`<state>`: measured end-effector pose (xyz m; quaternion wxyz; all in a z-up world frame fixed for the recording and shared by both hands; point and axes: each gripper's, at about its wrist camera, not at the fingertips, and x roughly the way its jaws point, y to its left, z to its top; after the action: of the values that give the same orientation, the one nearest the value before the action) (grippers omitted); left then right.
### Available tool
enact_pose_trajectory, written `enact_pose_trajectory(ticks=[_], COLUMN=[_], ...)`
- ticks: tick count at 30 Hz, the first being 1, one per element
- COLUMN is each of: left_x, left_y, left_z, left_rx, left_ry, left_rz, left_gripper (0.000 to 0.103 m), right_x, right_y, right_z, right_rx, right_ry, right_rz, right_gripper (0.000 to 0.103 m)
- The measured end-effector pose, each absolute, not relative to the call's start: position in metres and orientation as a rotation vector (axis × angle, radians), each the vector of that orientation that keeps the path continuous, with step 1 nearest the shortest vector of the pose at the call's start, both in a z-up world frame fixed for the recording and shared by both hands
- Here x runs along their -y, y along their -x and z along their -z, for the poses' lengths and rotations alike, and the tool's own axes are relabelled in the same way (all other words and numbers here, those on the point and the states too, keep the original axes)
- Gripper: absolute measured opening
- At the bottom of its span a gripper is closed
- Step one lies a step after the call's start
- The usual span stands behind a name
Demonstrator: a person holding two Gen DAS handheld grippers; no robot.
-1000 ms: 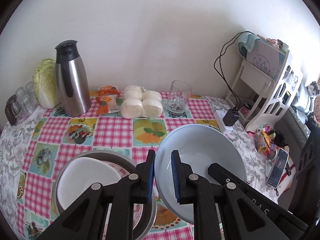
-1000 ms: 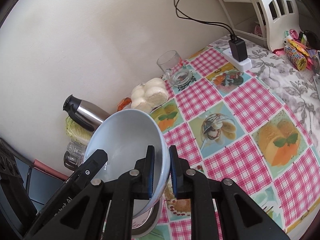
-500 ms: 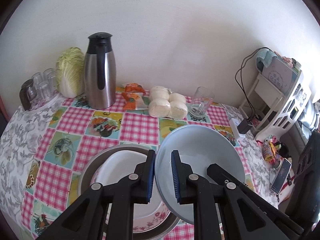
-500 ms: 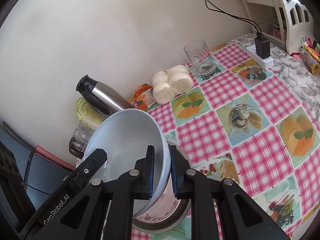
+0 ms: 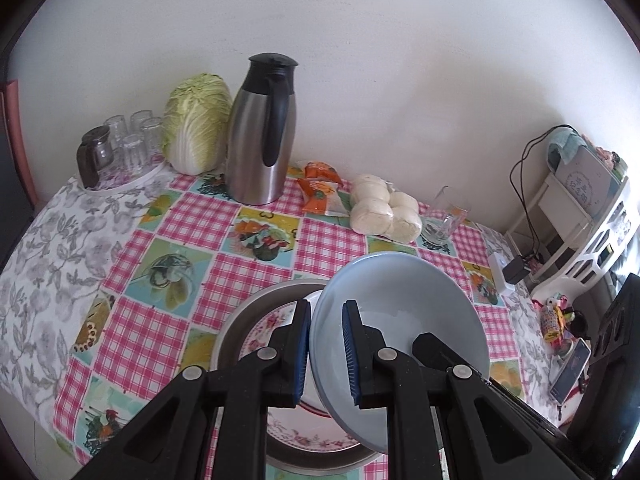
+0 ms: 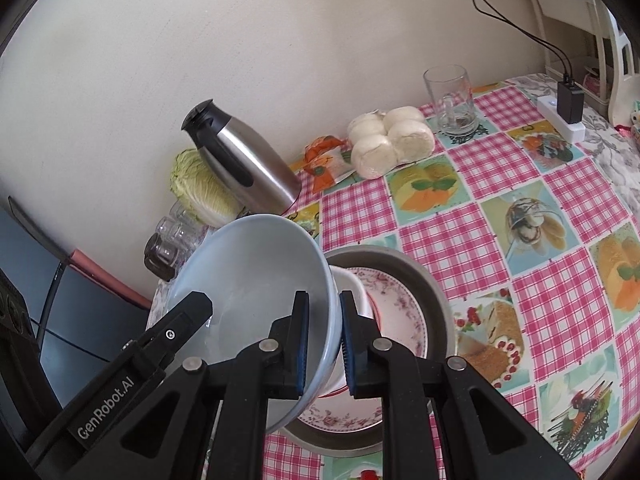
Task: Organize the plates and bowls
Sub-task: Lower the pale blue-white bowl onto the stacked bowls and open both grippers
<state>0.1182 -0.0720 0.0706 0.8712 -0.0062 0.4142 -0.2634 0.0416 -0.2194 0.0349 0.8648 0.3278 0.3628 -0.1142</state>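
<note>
A light blue bowl (image 5: 404, 300) hangs tilted above the table, held at opposite rims by both grippers. My left gripper (image 5: 326, 354) is shut on its left rim. My right gripper (image 6: 324, 344) is shut on the right rim of the same blue bowl (image 6: 256, 276). Right below it a metal basin (image 6: 424, 280) stands on the checked tablecloth, holding a floral plate (image 6: 400, 308) with a white bowl (image 6: 356, 292) on top. In the left wrist view the basin (image 5: 248, 316) and the plate (image 5: 276, 322) show left of the fingers.
Along the wall stand a steel thermos (image 5: 260, 136), a cabbage (image 5: 198, 124), a tray of glasses (image 5: 120, 144), snack packs (image 5: 320, 188), bagged buns (image 5: 384, 208) and a glass mug (image 5: 444, 220). A power strip (image 5: 504, 276), white rack (image 5: 580, 216) and phone (image 5: 570, 372) sit right.
Both grippers have carried the blue bowl leftward across the table, and it now hangs over the basin. The thermos and cabbage have slid towards the middle of the views.
</note>
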Motion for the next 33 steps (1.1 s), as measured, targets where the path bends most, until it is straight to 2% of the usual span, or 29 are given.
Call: enact_pose_trajectory(ticks=[12, 33], left_x=[0.048, 0.068], left_y=[-0.129, -0.143], left_z=[-0.062, -0.031], left_rx=[-0.901, -0.980], left_ry=[0.047, 0.065], left_rz=[0.519, 0.538], left_gripper=[0.018, 0.018], right_x=[0.196, 0.214], right_y=[-0.055, -0.062], right_z=[-0.030, -0.005], right_rx=[-0.798, -0.816], right_ry=[-0.658, -0.672], right_rz=[0.209, 0.264], right_gripper=[0.017, 0.017])
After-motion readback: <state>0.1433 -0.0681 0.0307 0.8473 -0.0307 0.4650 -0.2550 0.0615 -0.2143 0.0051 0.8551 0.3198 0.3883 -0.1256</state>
